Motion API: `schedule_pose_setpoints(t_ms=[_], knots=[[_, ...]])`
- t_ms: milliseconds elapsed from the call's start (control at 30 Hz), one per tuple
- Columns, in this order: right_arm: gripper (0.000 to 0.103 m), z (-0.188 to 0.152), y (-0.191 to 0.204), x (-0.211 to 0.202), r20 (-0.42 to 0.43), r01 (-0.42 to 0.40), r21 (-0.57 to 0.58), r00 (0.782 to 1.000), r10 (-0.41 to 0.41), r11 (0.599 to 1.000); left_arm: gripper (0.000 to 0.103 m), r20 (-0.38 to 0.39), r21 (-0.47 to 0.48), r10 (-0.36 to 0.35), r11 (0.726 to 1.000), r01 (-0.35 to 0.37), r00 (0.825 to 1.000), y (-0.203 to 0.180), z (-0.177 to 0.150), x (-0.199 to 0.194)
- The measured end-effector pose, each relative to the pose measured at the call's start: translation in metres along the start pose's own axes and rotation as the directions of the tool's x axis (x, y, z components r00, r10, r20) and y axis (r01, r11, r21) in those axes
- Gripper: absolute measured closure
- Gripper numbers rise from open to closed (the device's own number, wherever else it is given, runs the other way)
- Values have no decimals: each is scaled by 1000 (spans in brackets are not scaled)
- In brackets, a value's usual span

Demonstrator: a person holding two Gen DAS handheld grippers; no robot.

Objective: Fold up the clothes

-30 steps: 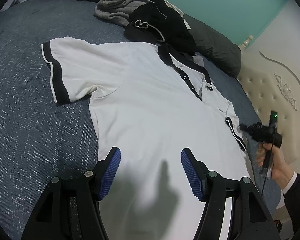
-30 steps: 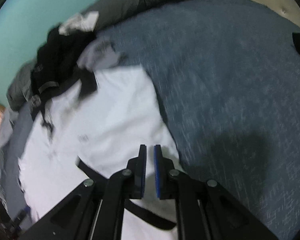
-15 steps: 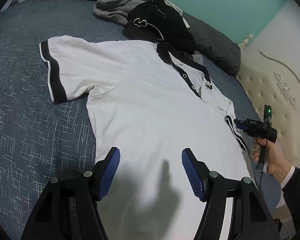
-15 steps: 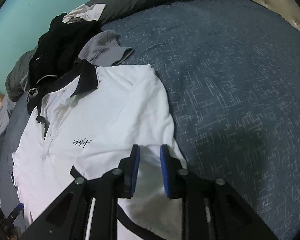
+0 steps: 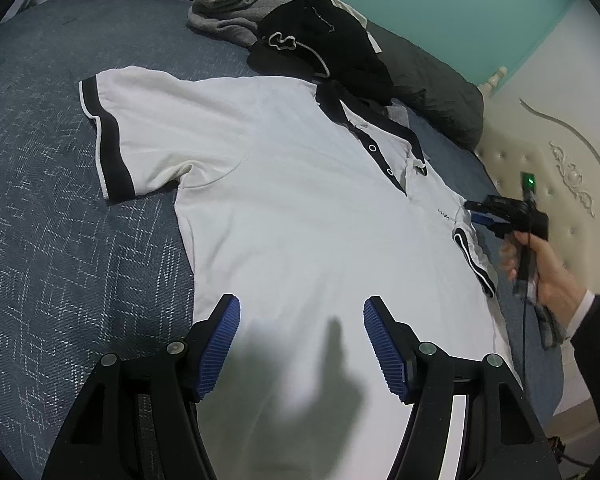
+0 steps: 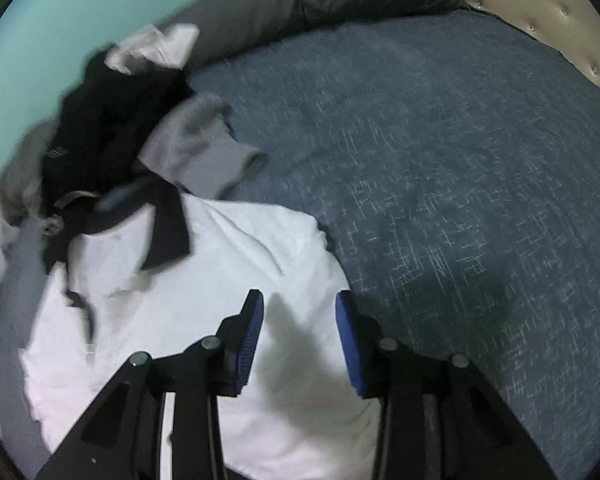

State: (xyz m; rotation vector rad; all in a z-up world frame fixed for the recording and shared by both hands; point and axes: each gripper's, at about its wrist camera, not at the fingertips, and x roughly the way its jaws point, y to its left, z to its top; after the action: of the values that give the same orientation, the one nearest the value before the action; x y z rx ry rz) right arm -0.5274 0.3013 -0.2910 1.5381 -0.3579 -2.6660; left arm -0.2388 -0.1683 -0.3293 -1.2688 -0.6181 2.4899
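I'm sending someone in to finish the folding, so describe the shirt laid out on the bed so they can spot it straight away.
On the blue-grey bedspread, in front of the heap of dark and grey clothes by the pillows, one polo shirt lies spread flat, front up. It is the only white garment, with a black collar, black sleeve bands and a small chest logo.

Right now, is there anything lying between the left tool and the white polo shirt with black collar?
Nothing visible. The left tool hangs open directly over the white polo shirt with black collar, whose body lies flat and bare. The pile of black and grey clothes lies beyond the collar, touching it, away from the tool.
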Motion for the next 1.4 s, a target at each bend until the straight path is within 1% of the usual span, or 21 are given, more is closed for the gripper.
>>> schedule_pose_setpoints(t_ms=[33, 133, 167, 200, 233, 267, 300, 400, 500, 600, 800, 933, 1000, 1033, 1300, 1400], knots=[[65, 3, 2, 5, -5, 9, -10, 1000, -9, 1000, 34, -2, 1, 0, 1000, 0, 1000, 0, 0, 0], [66, 11, 5, 19, -16, 72, -40, 997, -73, 997, 34, -5, 0, -1, 1000, 1, 1000, 2, -2, 0], [71, 12, 6, 22, -17, 89, -50, 996, -90, 995, 34, -6, 0, -2, 1000, 2, 1000, 2, -3, 1], [79, 13, 8, 24, -14, 111, -68, 994, -112, 991, 34, -7, 0, -2, 1000, 2, 1000, 2, -3, 2], [83, 14, 10, 26, -5, 128, -90, 992, -129, 988, 34, -9, 0, -2, 1000, 2, 1000, 2, -3, 3], [89, 15, 12, 27, 6, 140, -112, 990, -140, 984, 34, -10, 0, -2, 1000, 2, 1000, 2, -4, 4], [91, 16, 13, 27, 15, 151, -130, 989, -150, 980, 34, -10, 1, -1, 1000, 1, 1000, 2, -4, 4], [95, 19, 16, 27, 40, 179, -162, 984, -175, 970, 34, -11, 3, -1, 1000, 1, 1000, 1, -4, 4], [96, 23, 17, 28, 60, 197, -157, 980, -190, 968, 33, -11, 6, 0, 1000, 0, 1000, 1, -4, 4], [98, 25, 19, 27, 70, 185, -161, 982, -175, 970, 33, -11, 9, 1, 1000, -1, 1000, 0, -5, 3], [98, 31, 20, 31, 83, 177, -161, 983, -166, 971, 33, -12, 14, 2, 1000, -2, 1000, 0, -5, 3], [98, 38, 12, 26, 97, 97, -87, 991, -89, 992, 32, -12, 12, 1, 1000, -1, 1000, 1, -6, 2], [98, 42, 7, 21, 110, 57, -44, 993, -52, 997, 32, -13, 12, 2, 1000, -2, 1000, 1, -6, 2], [98, 44, 5, 17, 122, 50, -32, 991, -45, 998, 32, -13, 13, 2, 1000, -2, 1000, 1, -6, 2], [97, 49, 6, -9, 170, -27, -50, 985, 35, 998, 32, -13, 10, 0, 1000, 0, 1000, 2, -5, 1], [97, 46, 1, -14, 163, -58, -37, 985, 63, 998, 32, -14, 7, -4, 1000, 5, 1000, 2, -5, 0]])
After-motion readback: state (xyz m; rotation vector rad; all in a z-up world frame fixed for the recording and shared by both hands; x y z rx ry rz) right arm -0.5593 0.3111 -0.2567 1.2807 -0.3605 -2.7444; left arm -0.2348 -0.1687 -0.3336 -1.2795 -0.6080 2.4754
